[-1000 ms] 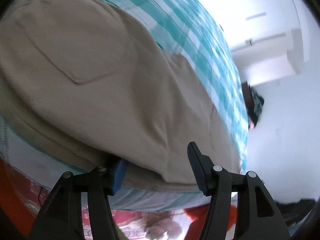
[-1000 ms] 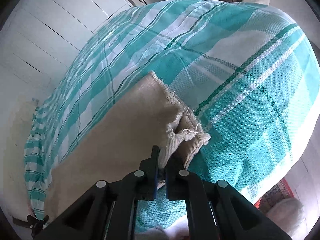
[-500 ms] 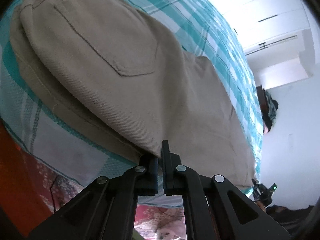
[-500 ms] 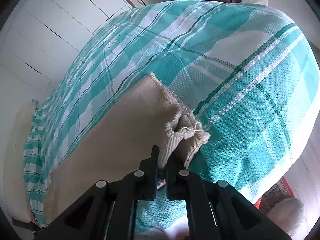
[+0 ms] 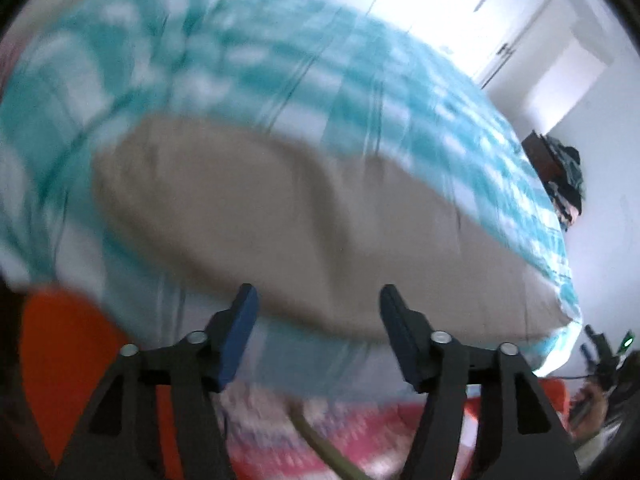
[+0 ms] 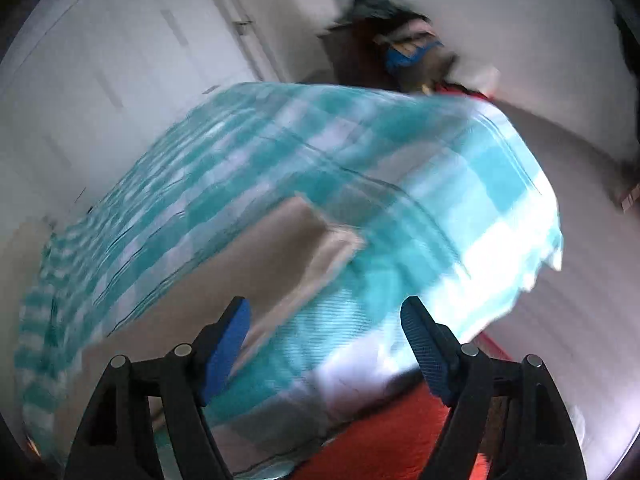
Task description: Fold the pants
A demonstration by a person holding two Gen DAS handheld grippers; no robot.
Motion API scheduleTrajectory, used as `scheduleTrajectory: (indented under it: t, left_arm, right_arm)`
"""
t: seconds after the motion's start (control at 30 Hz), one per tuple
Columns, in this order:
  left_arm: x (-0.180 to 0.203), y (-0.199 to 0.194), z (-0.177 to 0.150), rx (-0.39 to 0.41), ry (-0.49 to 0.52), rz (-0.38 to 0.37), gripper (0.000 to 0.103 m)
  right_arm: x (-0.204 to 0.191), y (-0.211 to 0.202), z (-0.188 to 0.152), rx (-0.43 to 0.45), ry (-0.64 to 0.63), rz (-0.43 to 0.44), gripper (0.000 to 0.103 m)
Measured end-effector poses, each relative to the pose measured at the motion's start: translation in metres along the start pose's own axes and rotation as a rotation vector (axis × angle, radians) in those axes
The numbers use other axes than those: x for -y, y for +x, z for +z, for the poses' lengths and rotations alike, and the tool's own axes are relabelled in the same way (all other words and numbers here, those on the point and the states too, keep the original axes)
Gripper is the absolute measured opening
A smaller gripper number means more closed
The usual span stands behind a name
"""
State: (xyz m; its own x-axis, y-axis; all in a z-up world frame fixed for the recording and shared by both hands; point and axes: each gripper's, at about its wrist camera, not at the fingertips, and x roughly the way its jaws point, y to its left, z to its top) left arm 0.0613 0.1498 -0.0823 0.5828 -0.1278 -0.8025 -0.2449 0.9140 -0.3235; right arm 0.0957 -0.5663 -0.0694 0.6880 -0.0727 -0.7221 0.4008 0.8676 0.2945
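Note:
The beige pants (image 5: pixel 280 216) lie flat on a teal and white checked bedspread (image 5: pixel 280 60), blurred by motion. In the left wrist view my left gripper (image 5: pixel 316 304) hovers over their near edge, jaws opening, nothing between the blue pads. The right wrist view shows the pants (image 6: pixel 224 276) from the leg end, with the hem (image 6: pixel 332 248) lying on the bedspread (image 6: pixel 360 152). My right gripper (image 6: pixel 326 318) sits back from the hem, jaws opening, with nothing between the fingers.
An orange and red patterned rug (image 5: pixel 68 360) covers the floor at the bed's near side, and the rug (image 6: pixel 400 432) shows again below the right gripper. White wardrobe doors (image 6: pixel 132 64) stand behind the bed. A dark stand piled with clothes (image 6: pixel 384 52) is in the far corner.
Both grippers have let go of the pants and opened. Both have lifted and pulled back from the cloth, and the left view has rolled. The hem now lies flat on the bedspread.

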Motion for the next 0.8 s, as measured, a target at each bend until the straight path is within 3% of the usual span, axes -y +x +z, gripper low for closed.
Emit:
scheduleTrajectory:
  t: [0.1,0.17,0.2,0.23,0.27,0.3,0.43,0.53,0.6,0.67,0.73,0.8]
  left_arm:
    - [0.012,0.034,0.026,0.028,0.097,0.03,0.068]
    - [0.017,0.068,0.029,-0.008,0.16,0.079,0.057]
    - [0.016,0.082,0.026,-0.047,0.186,0.096,0.047]
    - [0.012,0.101,0.017,-0.125,0.207,0.119,0.019]
    - [0.007,0.112,0.005,-0.205,0.212,0.139,0.004]
    - [0.003,0.116,-0.005,-0.239,0.216,0.152,0.004]
    - [-0.008,0.092,-0.035,-0.223,0.254,0.176,0.004]
    - [-0.003,0.071,-0.034,-0.232,0.267,0.194,0.005]
    - [0.008,0.057,-0.024,-0.188,0.298,0.203,0.016]
    - [0.022,0.051,-0.001,-0.128,0.304,0.184,0.065]
    - [0.04,0.055,0.026,-0.063,0.302,0.171,0.077]
    - [0.058,0.073,0.057,-0.029,0.314,0.151,0.077]
  right_arm:
    - [-0.059,0.014,0.004,-0.02,-0.127,0.1,0.078]
    - [-0.091,0.024,0.002,-0.025,-0.182,0.155,0.078]
    - [-0.106,0.031,0.0,-0.03,-0.206,0.18,0.078]
    - [-0.122,0.04,-0.005,-0.043,-0.234,0.207,0.078]
    - [-0.136,0.05,-0.012,-0.061,-0.26,0.223,0.078]
    - [-0.146,0.062,-0.021,-0.088,-0.286,0.226,0.078]
    - [-0.157,0.107,-0.075,-0.263,-0.364,0.182,0.078]
    - [-0.157,0.111,-0.088,-0.274,-0.432,0.146,0.082]
    - [-0.157,0.114,-0.087,-0.287,-0.423,0.16,0.085]
    - [-0.155,0.115,-0.091,-0.284,-0.43,0.158,0.086]
    - [-0.155,0.116,-0.09,-0.286,-0.44,0.161,0.09]
    - [-0.156,0.118,-0.088,-0.288,-0.44,0.173,0.091]
